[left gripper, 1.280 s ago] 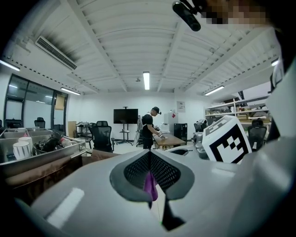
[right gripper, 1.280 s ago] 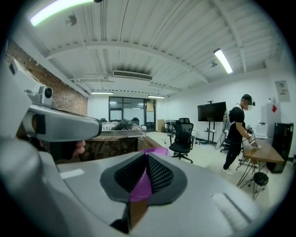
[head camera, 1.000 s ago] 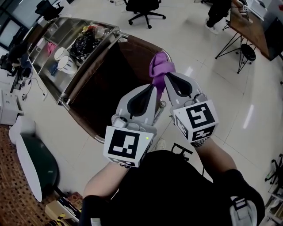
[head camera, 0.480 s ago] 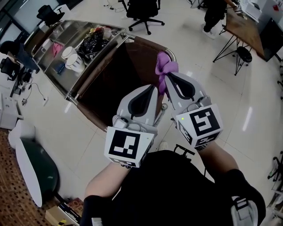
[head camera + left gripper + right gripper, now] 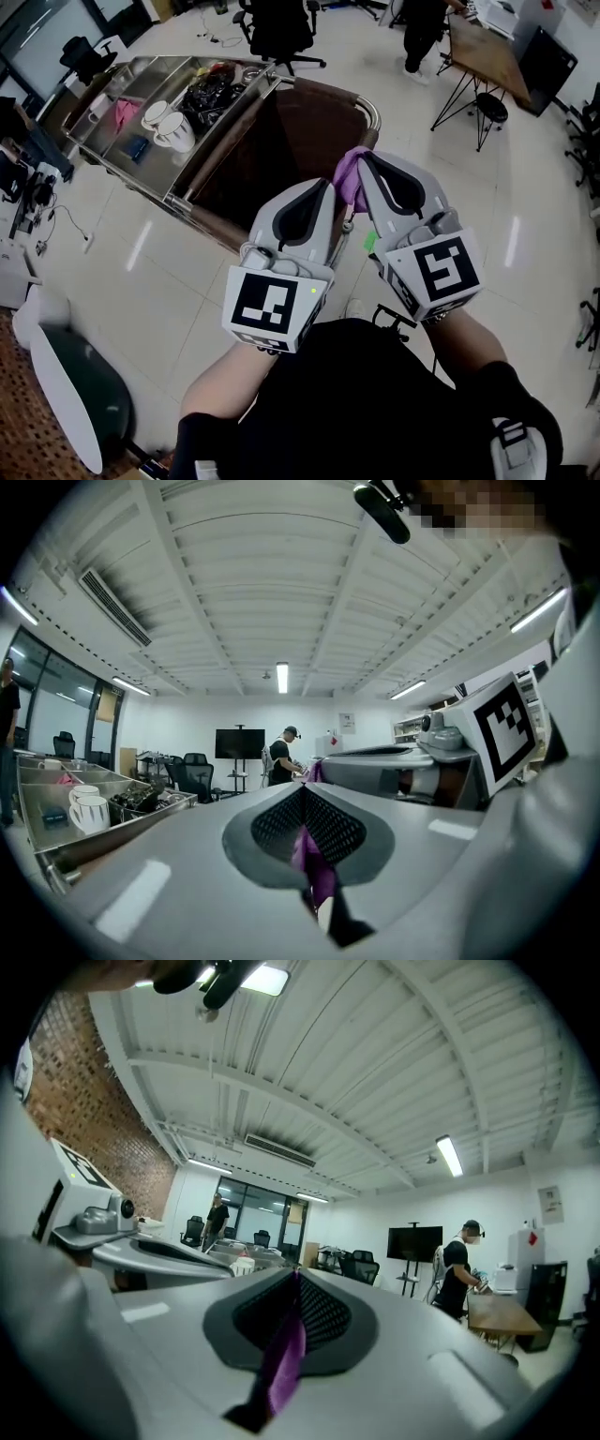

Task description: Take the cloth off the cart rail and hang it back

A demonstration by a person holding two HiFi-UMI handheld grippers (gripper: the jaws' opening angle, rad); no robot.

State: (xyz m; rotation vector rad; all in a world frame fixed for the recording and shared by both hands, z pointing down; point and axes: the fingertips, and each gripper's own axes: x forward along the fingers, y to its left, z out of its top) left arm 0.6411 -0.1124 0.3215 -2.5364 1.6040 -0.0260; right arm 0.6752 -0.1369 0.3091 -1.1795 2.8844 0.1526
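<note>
Near the person's chest, on the near side of the cart [image 5: 225,192], both claws grip one purple cloth [image 5: 348,176]. The left gripper [image 5: 330,189] is closed on it, and the right gripper [image 5: 360,159] is clamped on it too. Since a second ago both have risen toward the person, and the cloth now sits nearer than the cart rail [image 5: 367,105], clear of it. Jaws hide most of the cloth; only a small bunch shows.
</note>
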